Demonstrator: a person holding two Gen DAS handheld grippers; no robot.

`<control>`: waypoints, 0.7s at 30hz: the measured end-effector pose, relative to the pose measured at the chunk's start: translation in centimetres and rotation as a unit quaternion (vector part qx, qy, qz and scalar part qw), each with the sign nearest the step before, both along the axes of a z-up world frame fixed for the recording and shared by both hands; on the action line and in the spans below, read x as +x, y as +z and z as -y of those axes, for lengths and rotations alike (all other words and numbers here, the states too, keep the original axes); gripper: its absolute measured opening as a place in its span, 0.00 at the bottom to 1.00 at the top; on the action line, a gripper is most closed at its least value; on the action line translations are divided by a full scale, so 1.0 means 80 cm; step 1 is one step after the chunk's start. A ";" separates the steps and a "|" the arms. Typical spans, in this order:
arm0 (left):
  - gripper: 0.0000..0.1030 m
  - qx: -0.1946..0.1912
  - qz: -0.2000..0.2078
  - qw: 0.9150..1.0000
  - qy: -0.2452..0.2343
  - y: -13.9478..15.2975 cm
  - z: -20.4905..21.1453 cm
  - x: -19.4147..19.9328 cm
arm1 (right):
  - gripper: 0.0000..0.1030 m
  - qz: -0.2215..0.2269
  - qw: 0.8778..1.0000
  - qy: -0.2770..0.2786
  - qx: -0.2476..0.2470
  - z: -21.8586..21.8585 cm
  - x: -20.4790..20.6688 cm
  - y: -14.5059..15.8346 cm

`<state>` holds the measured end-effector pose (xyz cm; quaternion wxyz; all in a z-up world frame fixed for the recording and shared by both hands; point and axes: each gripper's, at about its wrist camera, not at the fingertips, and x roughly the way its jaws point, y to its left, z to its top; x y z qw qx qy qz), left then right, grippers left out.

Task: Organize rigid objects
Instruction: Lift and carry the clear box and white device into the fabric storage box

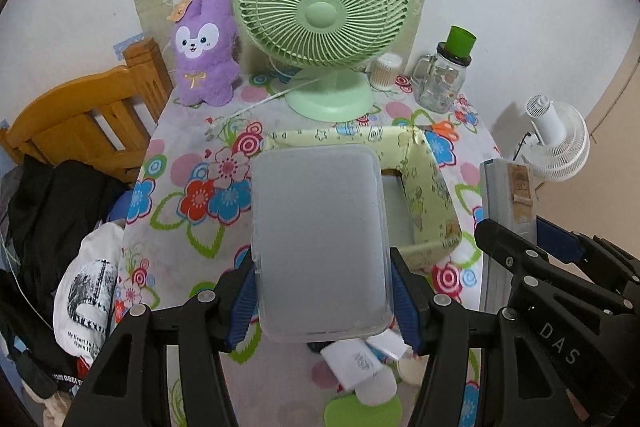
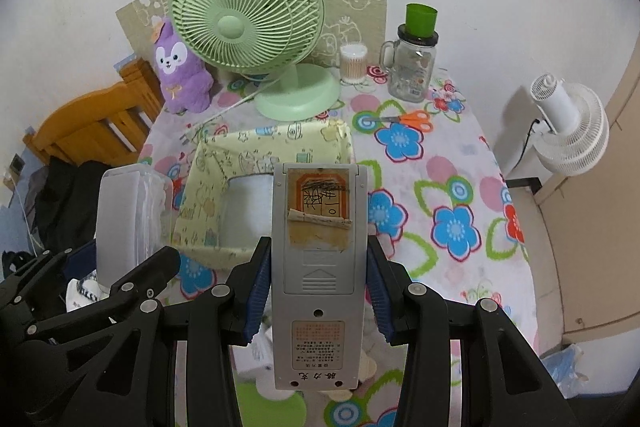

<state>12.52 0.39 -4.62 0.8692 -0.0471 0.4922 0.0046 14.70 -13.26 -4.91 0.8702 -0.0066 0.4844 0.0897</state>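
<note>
My left gripper is shut on a frosted translucent plastic case, blue pads pressing its two long sides, held above the flowered tablecloth. My right gripper is shut on a grey handset-like device, back side up, with a torn taped paper label. Just beyond both held things, an open box wrapped in pale yellow cartoon paper sits on the table; it also shows in the left wrist view. The two grippers are side by side: the case shows at the left of the right wrist view.
At the table's back stand a green desk fan, a purple plush rabbit, a cotton-swab tub and a glass mug jar with a green cup on it. Orange scissors lie nearby. A wooden chair stands left, a white fan right. Small white items lie under the grippers.
</note>
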 end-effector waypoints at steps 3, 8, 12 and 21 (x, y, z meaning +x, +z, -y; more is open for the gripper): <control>0.59 0.004 0.000 1.000 0.003 -0.002 -0.002 0.015 | 0.45 -0.002 1.000 0.004 0.000 -0.003 0.018 -0.001; 0.59 0.006 -0.012 1.000 0.010 -0.014 -0.008 0.040 | 0.45 -0.007 1.000 0.012 0.001 -0.009 0.045 -0.008; 0.59 0.008 -0.021 1.000 0.010 -0.026 -0.010 0.056 | 0.45 -0.023 1.000 0.012 0.010 -0.011 0.067 -0.019; 0.59 0.010 -0.047 0.999 0.002 -0.059 -0.007 0.088 | 0.45 -0.042 0.999 0.008 0.012 -0.014 0.101 -0.042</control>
